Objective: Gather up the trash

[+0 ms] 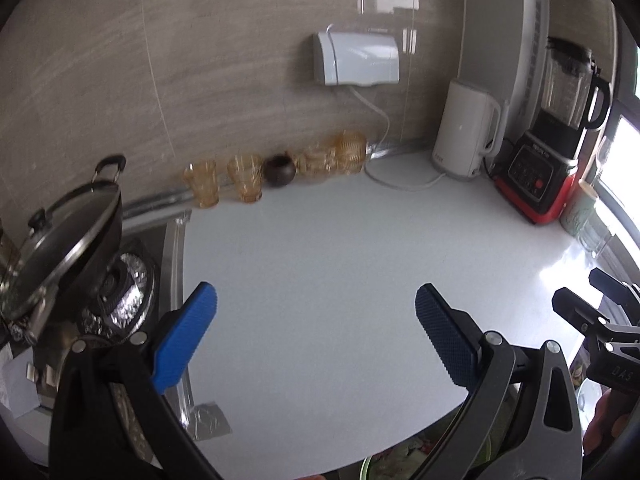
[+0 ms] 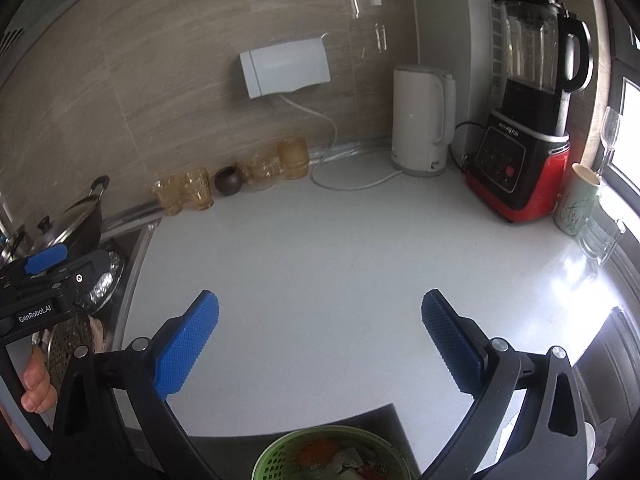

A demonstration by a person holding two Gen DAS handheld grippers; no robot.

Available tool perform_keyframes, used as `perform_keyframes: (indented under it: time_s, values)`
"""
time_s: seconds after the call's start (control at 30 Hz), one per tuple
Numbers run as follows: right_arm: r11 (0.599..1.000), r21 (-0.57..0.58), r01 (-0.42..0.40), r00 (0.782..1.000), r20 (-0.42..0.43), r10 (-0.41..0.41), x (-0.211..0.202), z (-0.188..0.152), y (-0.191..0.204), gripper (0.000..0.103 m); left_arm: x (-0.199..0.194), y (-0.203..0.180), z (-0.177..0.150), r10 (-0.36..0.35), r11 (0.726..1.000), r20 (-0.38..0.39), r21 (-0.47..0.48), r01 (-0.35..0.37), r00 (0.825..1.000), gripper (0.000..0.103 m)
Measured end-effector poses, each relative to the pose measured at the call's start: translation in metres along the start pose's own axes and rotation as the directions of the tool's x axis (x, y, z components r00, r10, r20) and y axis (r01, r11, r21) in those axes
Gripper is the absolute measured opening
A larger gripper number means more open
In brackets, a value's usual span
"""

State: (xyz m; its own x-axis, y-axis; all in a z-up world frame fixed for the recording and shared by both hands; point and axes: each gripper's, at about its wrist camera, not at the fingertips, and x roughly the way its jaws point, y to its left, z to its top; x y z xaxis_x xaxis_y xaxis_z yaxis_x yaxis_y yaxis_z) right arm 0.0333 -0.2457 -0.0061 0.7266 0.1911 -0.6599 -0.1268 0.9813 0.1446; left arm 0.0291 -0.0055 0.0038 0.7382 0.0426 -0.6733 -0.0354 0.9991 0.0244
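Right now both the left gripper (image 1: 316, 336) and the right gripper (image 2: 320, 340) hang wide open and hold nothing above the white bench (image 2: 340, 240), probably because the trash already sits in the green basket (image 2: 280, 458) just below.

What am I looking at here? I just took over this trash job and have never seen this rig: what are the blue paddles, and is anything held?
There is no robot arm. A person holds a hand tool with two fingers in each hand, and each tool carries a camera looking forward along them. The blue paddles are those fingers. The left gripper and the right gripper both stand open and hold nothing. The white counter below carries amber glasses along the wall, a white kettle and a red and black blender. A lidded wok sits on the stove at the left. A green basket holding scraps sits below the counter edge.
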Motion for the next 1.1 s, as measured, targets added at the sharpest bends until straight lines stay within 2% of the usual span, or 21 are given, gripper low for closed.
perform_keyframes:
  time_s: [0.23,0.43,0.8,1.1]
  values:
    - [1.0,-0.012,0.028,0.995,0.101,-0.026,-0.026,0.033,0.0,0.101,-0.028,-0.004,0.035,0.011,1.0,0.124,-0.019,-0.009,0.992,0.095]
    - [0.999,-0.017,0.039,0.986,0.161,-0.035,-0.041,0.05,0.004,0.101,-0.045,-0.007,0.055,0.042,0.999,0.192,-0.033,-0.037,0.981,0.095]
    - [0.999,-0.022,0.026,0.985,0.17,-0.022,-0.042,0.057,0.008,0.101,-0.048,0.0,0.058,0.088,0.994,0.199,-0.078,-0.074,0.976,0.095]
    - [0.999,-0.04,0.031,0.985,0.171,-0.024,-0.044,0.056,0.014,0.101,-0.047,0.001,0.058,0.078,0.995,0.192,-0.084,-0.063,0.978,0.095]
